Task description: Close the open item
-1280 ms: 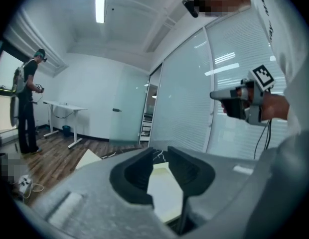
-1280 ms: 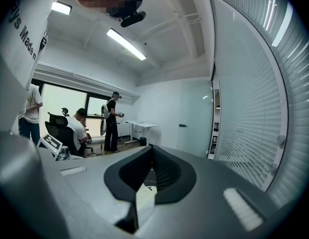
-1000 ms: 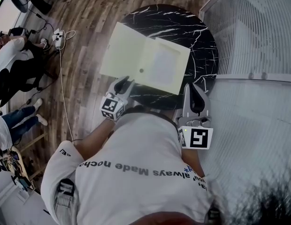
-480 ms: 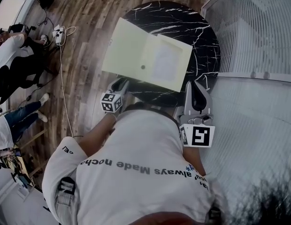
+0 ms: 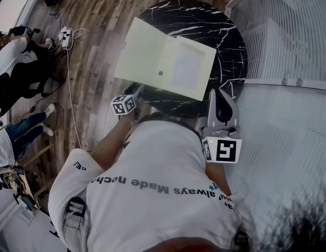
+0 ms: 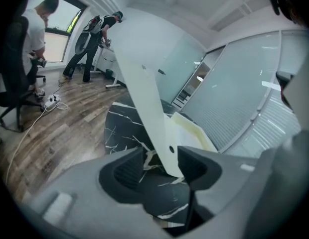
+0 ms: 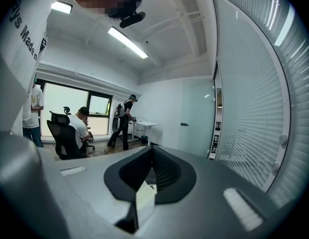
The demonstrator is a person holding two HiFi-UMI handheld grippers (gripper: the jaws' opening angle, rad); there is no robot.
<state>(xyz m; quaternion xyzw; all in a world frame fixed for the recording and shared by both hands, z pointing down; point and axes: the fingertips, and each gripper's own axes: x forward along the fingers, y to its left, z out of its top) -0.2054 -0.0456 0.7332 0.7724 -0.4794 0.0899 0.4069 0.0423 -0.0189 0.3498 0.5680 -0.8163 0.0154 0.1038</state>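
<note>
A pale yellow box lies open on the round black marble table point(image 5: 221, 33), its shallow base point(image 5: 186, 70) to the right and its flat lid point(image 5: 144, 56) spread to the left past the table's edge. My left gripper point(image 5: 135, 92) sits at the lid's near edge. In the left gripper view the lid point(image 6: 144, 91) runs up between the jaws of the left gripper point(image 6: 162, 163), which are opening and stand apart around it; the base point(image 6: 192, 131) lies behind. My right gripper point(image 5: 221, 96) hangs at the table's near right edge, shut and empty point(image 7: 152, 153).
A glass wall with white blinds point(image 5: 289, 35) runs close along the right. On the wooden floor at left lie a power strip and cable point(image 5: 65, 40). People point(image 5: 16, 67) sit and stand at far left; one chair point(image 6: 15, 73) shows in the left gripper view.
My left gripper has slid a little left and down along the lid's near edge, and its jaws have spread apart. The right gripper has barely moved.
</note>
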